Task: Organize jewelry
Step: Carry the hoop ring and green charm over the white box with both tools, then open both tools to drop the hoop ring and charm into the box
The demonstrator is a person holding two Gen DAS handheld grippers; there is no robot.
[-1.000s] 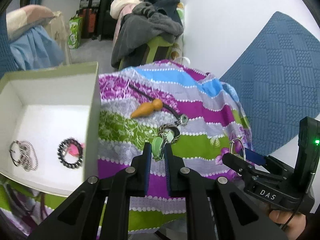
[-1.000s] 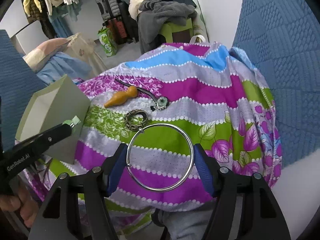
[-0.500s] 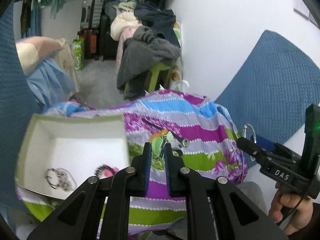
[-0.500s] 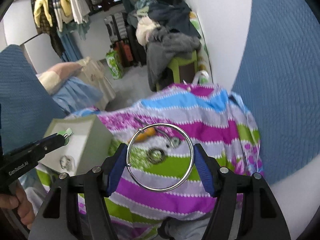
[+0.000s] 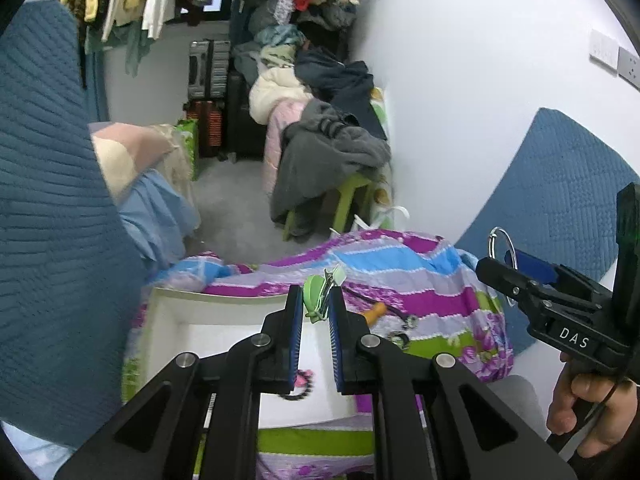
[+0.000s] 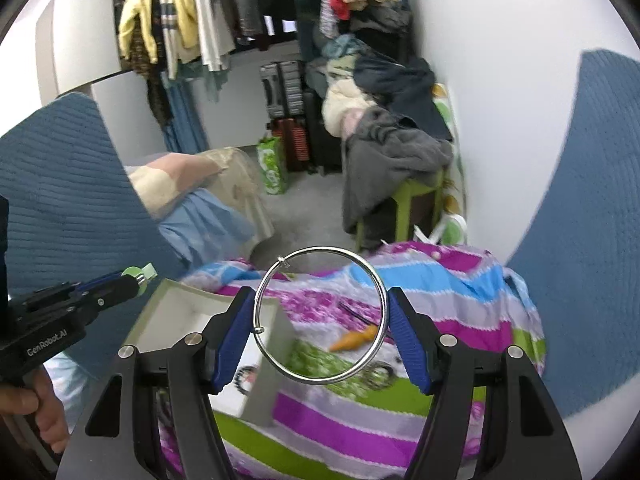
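Jewelry rides in both grippers — left gripper point(image 5: 316, 310) clamped on the green clip point(image 5: 314, 294) (directly above the white box point(image 5: 224, 300)), right gripper point(image 6: 322, 330) pinching the silver hoop point(image 6: 320, 314), farther right.

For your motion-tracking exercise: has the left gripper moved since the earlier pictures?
Yes. The left gripper, shut on the green hair clip, has lifted and drawn back: the white box now sits smaller, directly below it.

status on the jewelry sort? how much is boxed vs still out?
Done: a beaded bracelet already lies in the white box. In hand: left gripper holds a green clip; right gripper holds a silver hoop. Left: the orange pendant and a patterned ring remain on the striped cloth.
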